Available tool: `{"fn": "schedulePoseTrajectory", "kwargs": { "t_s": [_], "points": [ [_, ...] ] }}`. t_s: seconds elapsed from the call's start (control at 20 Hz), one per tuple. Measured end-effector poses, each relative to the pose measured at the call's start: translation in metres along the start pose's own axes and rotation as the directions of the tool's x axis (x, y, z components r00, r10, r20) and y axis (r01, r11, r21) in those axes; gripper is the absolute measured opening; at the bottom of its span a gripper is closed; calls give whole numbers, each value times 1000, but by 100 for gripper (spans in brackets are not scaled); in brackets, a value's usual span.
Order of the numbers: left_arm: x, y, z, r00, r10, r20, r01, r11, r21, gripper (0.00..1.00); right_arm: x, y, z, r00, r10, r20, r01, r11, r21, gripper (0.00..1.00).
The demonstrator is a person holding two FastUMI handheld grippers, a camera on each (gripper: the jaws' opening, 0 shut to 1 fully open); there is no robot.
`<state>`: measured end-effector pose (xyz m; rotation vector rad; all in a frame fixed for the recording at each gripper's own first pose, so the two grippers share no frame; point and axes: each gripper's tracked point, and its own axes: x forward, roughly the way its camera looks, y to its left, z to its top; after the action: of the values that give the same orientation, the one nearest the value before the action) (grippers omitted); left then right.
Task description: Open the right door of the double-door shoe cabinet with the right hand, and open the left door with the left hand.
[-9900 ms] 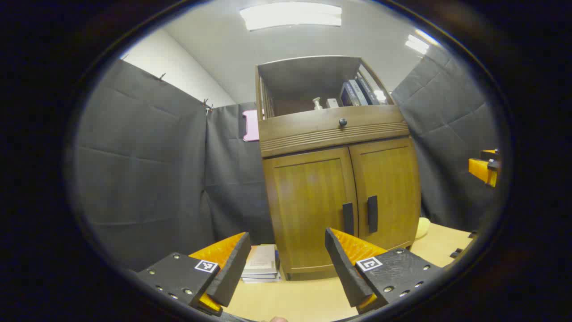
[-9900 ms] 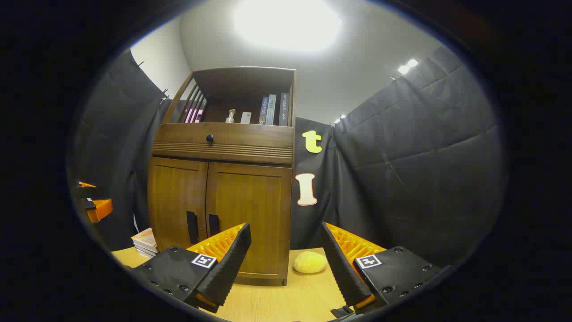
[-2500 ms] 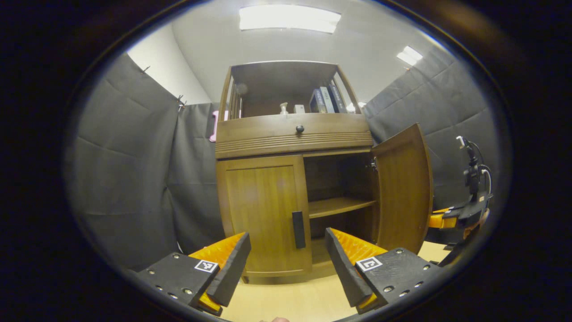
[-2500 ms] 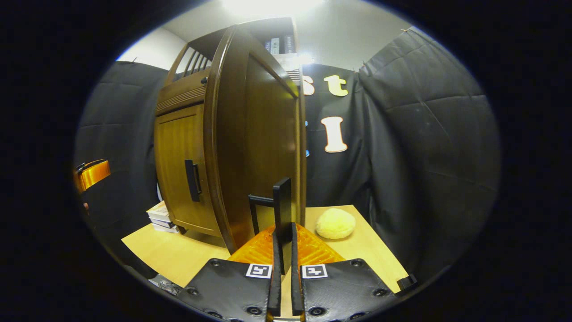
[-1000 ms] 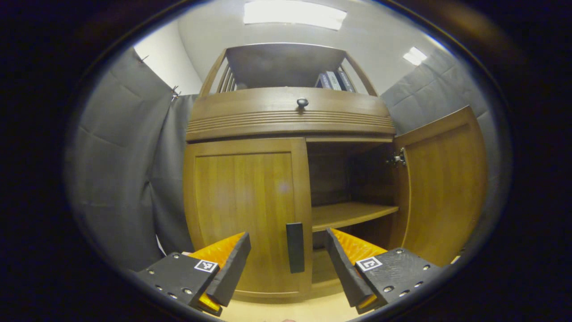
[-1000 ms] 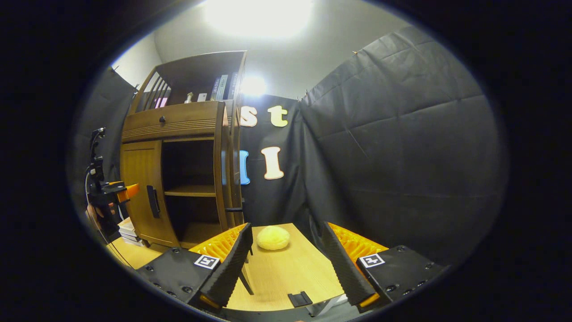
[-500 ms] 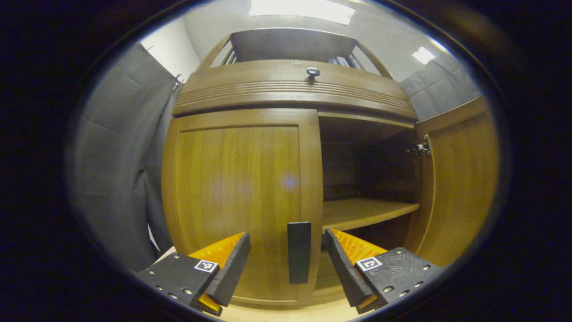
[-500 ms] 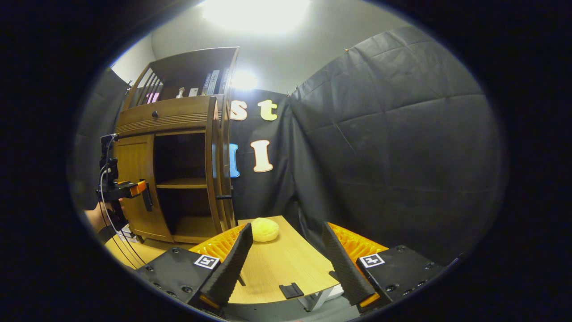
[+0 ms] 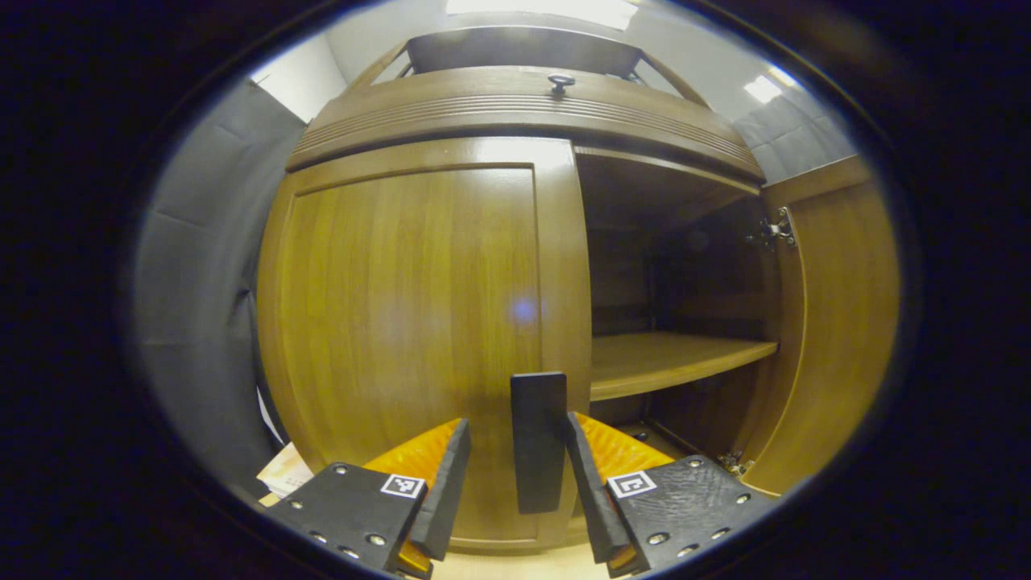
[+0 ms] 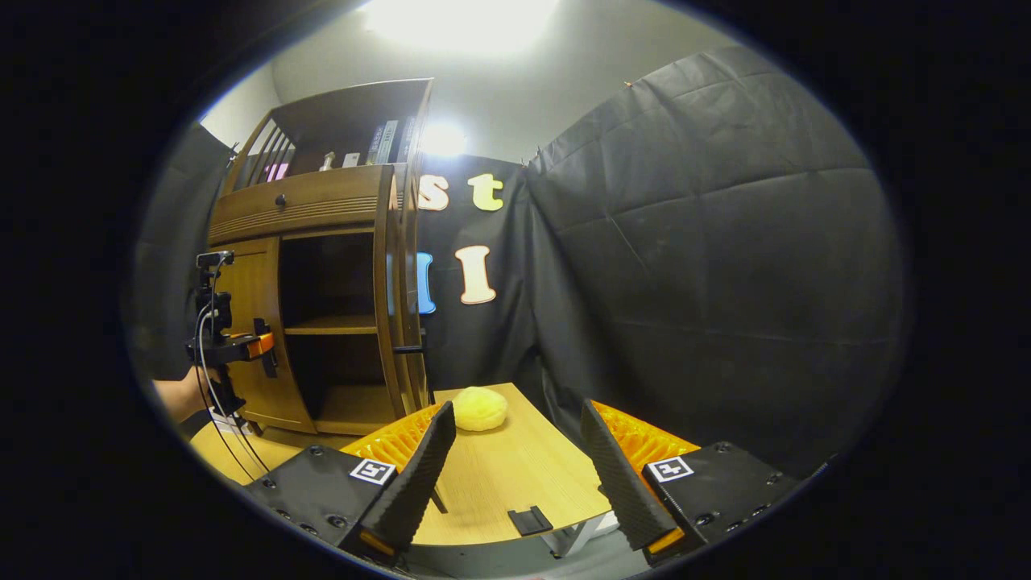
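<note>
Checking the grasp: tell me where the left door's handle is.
In the left gripper view the handle stands bottom centre between the left gripper's open fingers.

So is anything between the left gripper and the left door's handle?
Nothing visible. In the left gripper view the black handle of the closed left door already stands between the left gripper's open fingers, with a narrow gap on each side.

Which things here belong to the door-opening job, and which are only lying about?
Job:
- left door, closed
- its handle, between the left tool fingers
- right door, open
- right tool, open

Lying about:
- yellow ball
- books
</note>
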<state>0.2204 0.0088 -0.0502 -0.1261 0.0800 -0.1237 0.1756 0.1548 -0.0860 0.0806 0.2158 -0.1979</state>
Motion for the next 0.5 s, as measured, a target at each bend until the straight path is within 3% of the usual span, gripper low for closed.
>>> {"fn": "schedulePoseTrajectory", "kwargs": {
  "t_s": [0.05,0.2,0.3,0.5],
  "points": [
    [-4,-2,2,1000,2,11,-2,1000,-12,68,0,0,0,1000,2,1,-2,1000,0,98],
    [5,-1,0,1000,30,-5,-30,1000,-2,33,2,0,0,1000,-3,0,3,1000,2,98],
    [6,-2,-5,998,36,-49,-36,999,-1,23,2,3,-3,1000,9,-9,-9,1000,10,98],
    [-2,-1,0,997,43,-68,-44,999,-13,23,2,9,-4,999,32,-16,-32,999,21,98]
  ]
}}
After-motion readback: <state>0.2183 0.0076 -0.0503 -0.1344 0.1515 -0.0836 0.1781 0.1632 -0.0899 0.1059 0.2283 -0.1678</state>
